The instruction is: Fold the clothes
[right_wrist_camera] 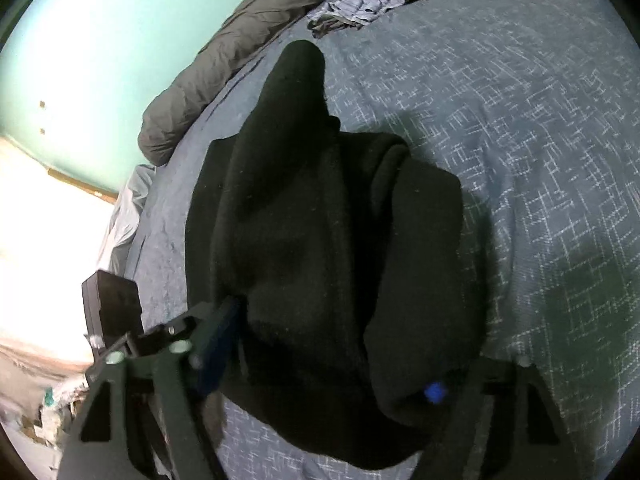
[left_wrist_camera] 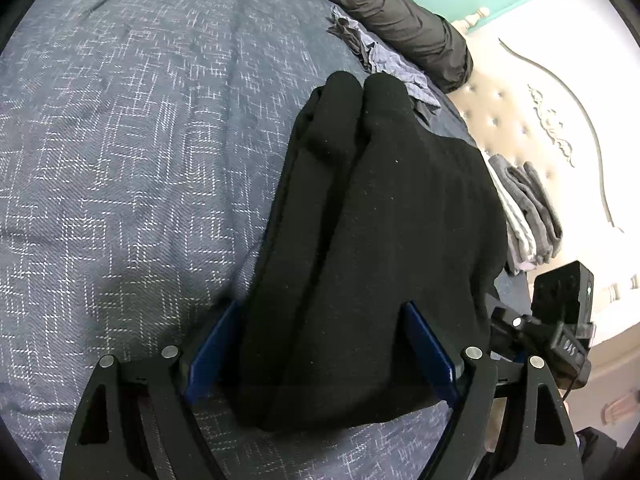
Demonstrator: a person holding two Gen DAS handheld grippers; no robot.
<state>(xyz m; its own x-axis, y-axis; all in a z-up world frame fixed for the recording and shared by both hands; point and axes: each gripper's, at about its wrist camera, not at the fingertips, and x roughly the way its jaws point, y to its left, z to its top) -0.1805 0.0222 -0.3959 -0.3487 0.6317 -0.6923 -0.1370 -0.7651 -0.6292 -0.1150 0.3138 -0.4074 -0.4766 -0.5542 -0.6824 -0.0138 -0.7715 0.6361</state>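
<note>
Since it's thick, fuzzy knit, the black garment (left_wrist_camera: 360,240) will probably flop and sag rather than slide — soft, a bit heavy, nothing fragile. It's lying partly folded on the blue patterned bedspread (left_wrist_camera: 120,160), near hem closest to both cameras. I'd pinch that near hem at its two corners, through all the layers, so nothing peels apart.

Nearest in, the left gripper (left_wrist_camera: 320,344) straddles the hem, jaws spread wide, blue pads either side of the cloth and apparently not squeezing it. The right gripper (right_wrist_camera: 332,364) angles down at the same edge; its jaws stand partly apart with fabric bunched between them — I can't tell whether the pads press on it.

Further back the doubled-over end tapers away, with a striped garment (right_wrist_camera: 360,4) and a rolled grey duvet (left_wrist_camera: 400,12) beyond.
</note>
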